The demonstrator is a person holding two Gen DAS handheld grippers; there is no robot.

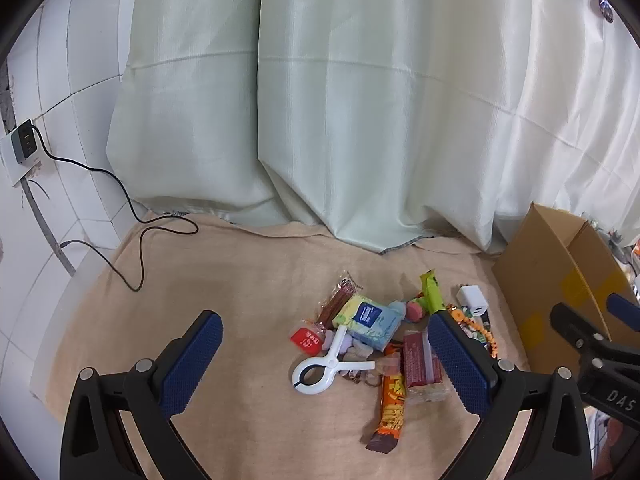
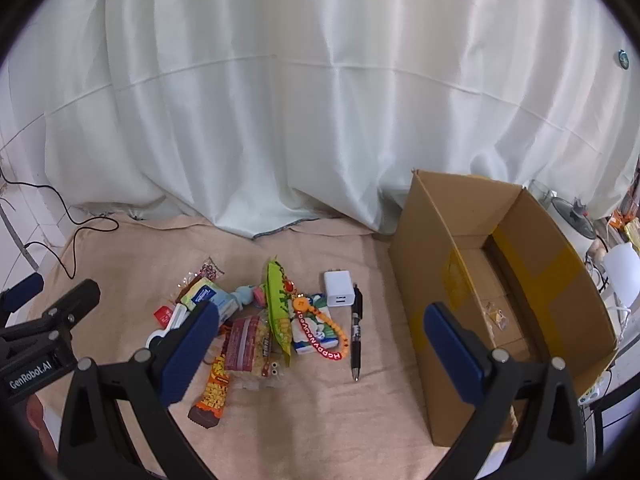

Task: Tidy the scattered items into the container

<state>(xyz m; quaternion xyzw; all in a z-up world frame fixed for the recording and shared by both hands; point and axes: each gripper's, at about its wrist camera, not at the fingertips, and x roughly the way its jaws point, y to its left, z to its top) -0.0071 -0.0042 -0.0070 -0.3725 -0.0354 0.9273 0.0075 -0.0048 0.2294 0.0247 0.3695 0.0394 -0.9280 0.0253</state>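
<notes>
Scattered items lie in a heap on a beige cloth (image 1: 240, 280): a white clip (image 1: 320, 368), a tissue pack (image 1: 368, 320), an orange candy bar (image 2: 214, 392), a green snack packet (image 2: 278, 304), a white charger (image 2: 339, 289), a black pen (image 2: 356, 332) and an orange bead chain (image 2: 328, 332). An open cardboard box (image 2: 440, 264) stands to the right of the heap. My left gripper (image 1: 323, 317) hovers open above the heap's left part. Over the pen and the box's near wall hangs my right gripper (image 2: 321, 308), also open. Neither holds anything.
A pale curtain (image 1: 360, 120) hangs behind the cloth. A black cable (image 1: 136, 248) runs from a wall adapter (image 1: 24, 140) onto the cloth's far left corner. White appliances and clutter (image 2: 620, 272) stand right of the box. The cloth's near edge drops off at the left.
</notes>
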